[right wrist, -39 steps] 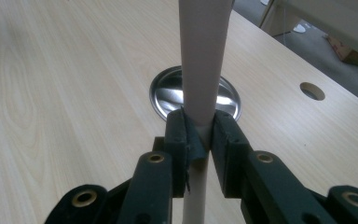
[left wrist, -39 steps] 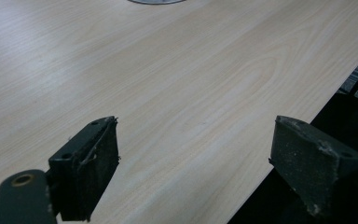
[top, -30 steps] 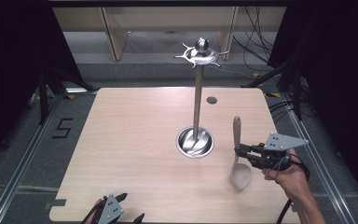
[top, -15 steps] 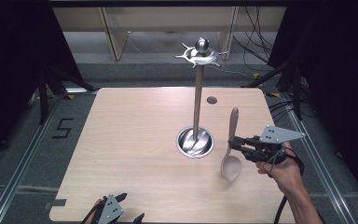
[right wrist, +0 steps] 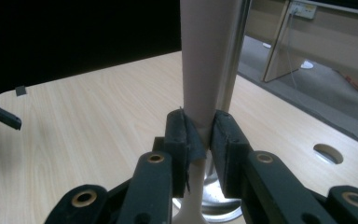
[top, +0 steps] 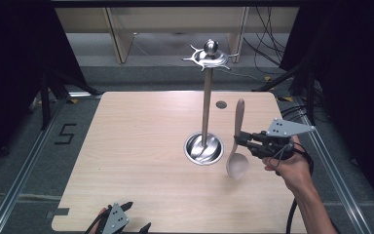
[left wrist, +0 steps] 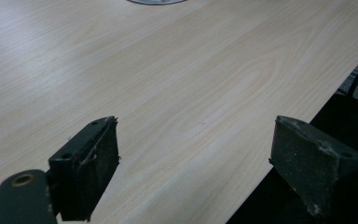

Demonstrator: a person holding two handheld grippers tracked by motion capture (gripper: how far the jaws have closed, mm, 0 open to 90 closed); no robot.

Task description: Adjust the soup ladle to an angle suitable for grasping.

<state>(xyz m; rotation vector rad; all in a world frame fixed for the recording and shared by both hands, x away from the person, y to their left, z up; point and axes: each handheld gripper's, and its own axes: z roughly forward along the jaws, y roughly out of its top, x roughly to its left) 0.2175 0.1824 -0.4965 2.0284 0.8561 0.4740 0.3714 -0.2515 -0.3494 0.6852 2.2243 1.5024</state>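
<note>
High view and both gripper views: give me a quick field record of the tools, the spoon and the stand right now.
right tool: shut on wooden spoon
wooden spoon: held near upright, bowl down, handle up, just right of the stand base
left tool: open, holding nothing, at the table's near edge
metal stand: upright pole on a round base, hook ring on top, no utensil hanging
table: light wood, small round hole behind the stand

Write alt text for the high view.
The right gripper holds a wooden spoon upright, bowl down, beside a metal utensil stand on a light wooden table. The left gripper rests open at the near edge.
</note>
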